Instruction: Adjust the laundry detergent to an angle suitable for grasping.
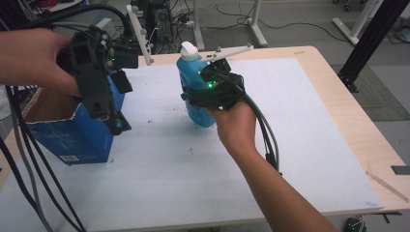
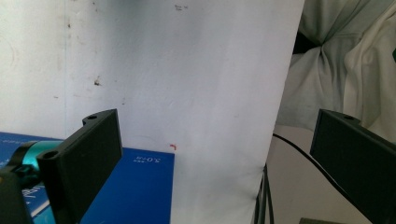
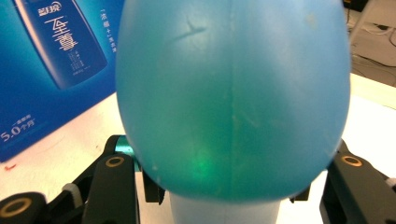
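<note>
The right gripper, a black two-jaw tool with a green light on its body, has its jaws clamped on a translucent blue plastic bottle with a white cap; the bottle stands roughly upright near the middle of the white sheet that covers the pale wooden tabletop, its cap above the jaws and its rounded body between them; whether its base touches the sheet cannot be told; in the right gripper view the bottle's blue belly swells between the two jaws and hides most of what lies beyond them, with a printed blue carton face off past the left jaw.

The left gripper, held in the person's left hand, hangs over an open blue cardboard box at the sheet's left edge; its jaws stand wide apart and grasp nothing; in the left gripper view the white sheet lies between the jaws, the box's blue top sits just past the left jaw, and crumpled pale cloth shows above the right jaw.

The right hand and forearm reach in from the lower edge; black cables trail from the right gripper beside the wrist.
</note>
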Tool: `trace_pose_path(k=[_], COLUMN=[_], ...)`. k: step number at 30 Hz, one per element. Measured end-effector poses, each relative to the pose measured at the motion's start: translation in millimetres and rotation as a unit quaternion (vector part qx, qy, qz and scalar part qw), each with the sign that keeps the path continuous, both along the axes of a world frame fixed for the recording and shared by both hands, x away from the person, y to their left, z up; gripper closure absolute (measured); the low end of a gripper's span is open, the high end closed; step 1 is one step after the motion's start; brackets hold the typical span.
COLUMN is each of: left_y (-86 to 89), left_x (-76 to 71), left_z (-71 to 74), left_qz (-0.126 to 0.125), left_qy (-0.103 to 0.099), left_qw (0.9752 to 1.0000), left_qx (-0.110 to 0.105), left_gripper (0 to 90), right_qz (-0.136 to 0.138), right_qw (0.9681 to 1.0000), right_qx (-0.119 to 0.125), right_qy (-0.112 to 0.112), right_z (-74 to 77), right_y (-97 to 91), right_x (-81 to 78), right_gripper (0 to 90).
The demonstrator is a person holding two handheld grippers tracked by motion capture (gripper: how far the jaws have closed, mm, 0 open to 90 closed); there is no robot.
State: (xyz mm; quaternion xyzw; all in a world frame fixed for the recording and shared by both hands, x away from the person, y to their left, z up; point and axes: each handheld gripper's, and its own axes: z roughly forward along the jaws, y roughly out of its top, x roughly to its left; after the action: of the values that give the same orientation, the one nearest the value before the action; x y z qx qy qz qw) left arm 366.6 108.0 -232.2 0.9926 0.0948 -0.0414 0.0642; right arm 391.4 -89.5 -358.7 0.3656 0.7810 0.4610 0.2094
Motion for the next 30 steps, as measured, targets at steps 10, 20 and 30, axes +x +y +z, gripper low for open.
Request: trace_pose_path(k=[10,20,30], left_y=[-5.7,-9.8,-9.3], left_x=[1.9,3.5,4.5], left_z=[-1.9,-3.5,-5.6], left_qz=[-0.001,-0.004,-0.001], left_qy=[-0.001,0.0,0.0], left_qw=[1.0,1.0,1.0], left_qx=[0.003,0.005,0.007], left_gripper=[2.3,2.3,2.2], right_qz=[0.042,0.096,0.16], right_qw=[0.9991,0.9952,0.9868], right_qx=[-0.005,0.012,0.016], right_qy=[0.001,0.018,0.019], right_z=[5.1,6.6,12.0], right_y=[-21.9,-41.5,-57.8], right_x=[2.8,9.0,16.8], right_gripper=[43.8,43.8,43.8])
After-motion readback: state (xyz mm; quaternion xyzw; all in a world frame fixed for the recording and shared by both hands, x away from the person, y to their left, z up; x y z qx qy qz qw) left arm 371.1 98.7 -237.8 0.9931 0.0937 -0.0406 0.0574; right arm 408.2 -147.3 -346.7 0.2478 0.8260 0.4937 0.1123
